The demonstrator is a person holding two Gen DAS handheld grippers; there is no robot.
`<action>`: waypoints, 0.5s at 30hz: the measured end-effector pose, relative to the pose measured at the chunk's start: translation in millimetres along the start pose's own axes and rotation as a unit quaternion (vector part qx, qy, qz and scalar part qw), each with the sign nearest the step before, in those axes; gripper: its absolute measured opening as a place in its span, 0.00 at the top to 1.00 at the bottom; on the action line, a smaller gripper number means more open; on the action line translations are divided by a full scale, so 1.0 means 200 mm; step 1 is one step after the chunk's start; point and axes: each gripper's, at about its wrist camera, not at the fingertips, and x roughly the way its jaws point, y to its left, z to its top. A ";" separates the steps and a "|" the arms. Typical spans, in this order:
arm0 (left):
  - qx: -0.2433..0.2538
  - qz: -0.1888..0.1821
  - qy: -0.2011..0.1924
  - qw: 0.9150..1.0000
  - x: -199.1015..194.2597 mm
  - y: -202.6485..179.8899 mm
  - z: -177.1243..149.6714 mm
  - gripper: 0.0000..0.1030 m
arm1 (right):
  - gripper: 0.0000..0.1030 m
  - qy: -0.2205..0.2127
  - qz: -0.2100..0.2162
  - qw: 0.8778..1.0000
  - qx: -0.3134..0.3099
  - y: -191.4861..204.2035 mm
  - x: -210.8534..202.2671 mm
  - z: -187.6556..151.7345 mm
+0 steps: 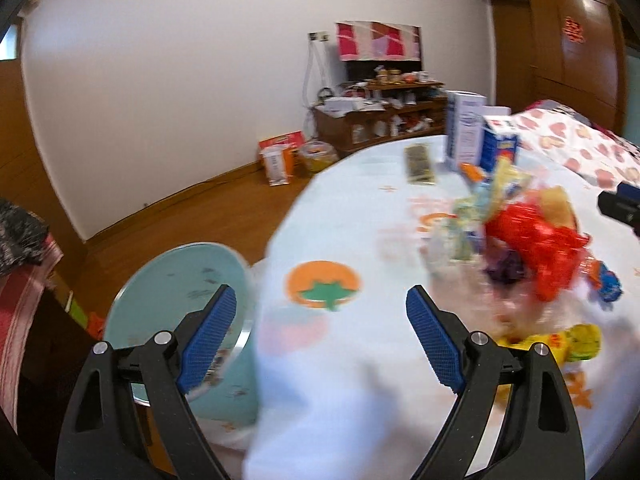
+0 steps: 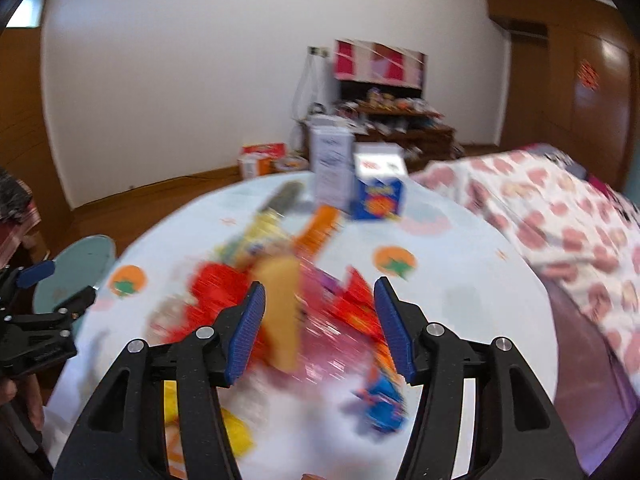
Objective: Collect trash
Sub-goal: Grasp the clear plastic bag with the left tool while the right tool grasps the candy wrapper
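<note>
A heap of crumpled wrappers lies on the round table with its white fruit-print cloth (image 1: 340, 240). A red wrapper (image 1: 536, 240) tops the heap, with a yellow wrapper (image 1: 576, 340) and a blue one (image 1: 606, 284) beside it. My left gripper (image 1: 320, 300) is open and empty, left of the heap near the table's edge. In the right wrist view the heap is blurred: red wrapper (image 2: 216, 288), a tan piece (image 2: 282, 312), a blue wrapper (image 2: 380, 400). My right gripper (image 2: 320, 292) is open just above the heap, holding nothing. The left gripper (image 2: 60, 288) shows at that view's left.
A light-blue stool (image 1: 180, 280) stands beside the table at the left. A white carton (image 1: 466, 128) and a blue box (image 1: 500, 144) stand at the table's far side, with a dark packet (image 1: 420, 164) nearby. A heart-print cloth (image 2: 560, 220) covers something on the right.
</note>
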 end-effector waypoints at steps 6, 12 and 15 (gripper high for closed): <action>0.025 -0.033 -0.001 0.999 0.00 -0.20 -0.01 0.17 | 0.45 0.019 -0.029 0.999 0.018 -0.11 0.03 -0.08; 0.033 -0.055 0.010 0.998 0.09 -0.29 0.03 0.18 | 0.45 0.018 -0.043 0.997 0.054 -0.19 0.05 -0.11; 0.036 -0.073 0.020 0.996 0.14 -0.32 0.03 0.27 | 0.45 0.027 -0.046 0.996 0.067 -0.23 0.08 -0.15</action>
